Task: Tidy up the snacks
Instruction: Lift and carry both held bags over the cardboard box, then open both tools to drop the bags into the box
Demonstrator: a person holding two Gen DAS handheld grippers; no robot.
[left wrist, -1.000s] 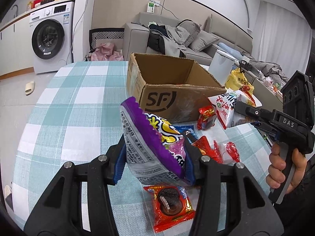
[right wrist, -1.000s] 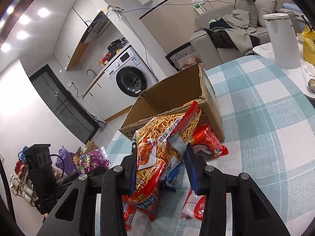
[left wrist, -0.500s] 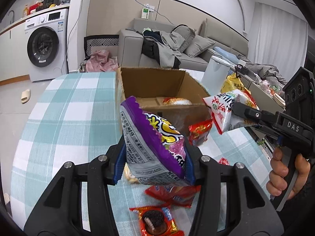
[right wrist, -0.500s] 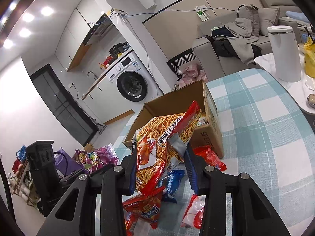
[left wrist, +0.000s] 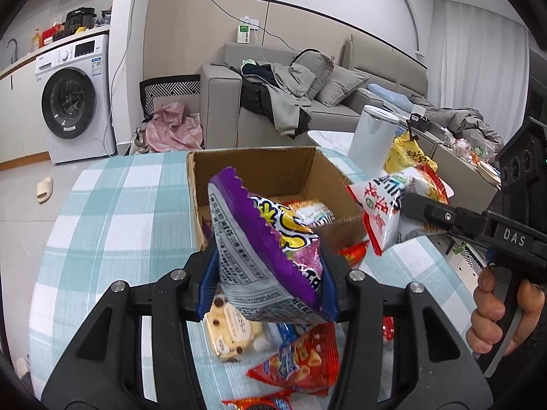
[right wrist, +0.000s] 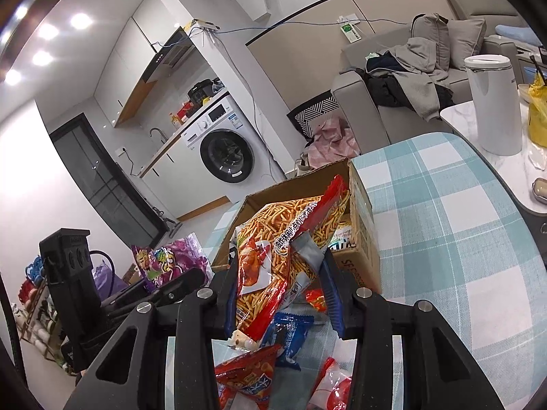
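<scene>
My left gripper [left wrist: 270, 287] is shut on a purple snack bag [left wrist: 270, 249], held in the air just in front of the open cardboard box [left wrist: 253, 167]. My right gripper [right wrist: 280, 294] is shut on an orange-and-red bag of snack sticks [right wrist: 283, 239], raised near the box's front corner [right wrist: 362, 235]. In the left wrist view the right gripper [left wrist: 420, 212] shows at the right with that bag [left wrist: 386, 205] in its jaws. In the right wrist view the left gripper [right wrist: 171, 283] and purple bag [right wrist: 167, 263] show at the left. A few packets lie inside the box.
Loose snack packets lie on the checked tablecloth [left wrist: 112, 212] below both grippers: a red bag [left wrist: 301, 362], a cookie pack [left wrist: 232, 328], a blue packet [right wrist: 290, 335]. A white canister [right wrist: 492, 102] stands on a side table at the right. A sofa and a washing machine stand beyond.
Both grippers have risen with their bags and come closer to the box. The box's inside, with packets in it, now shows in the left wrist view.
</scene>
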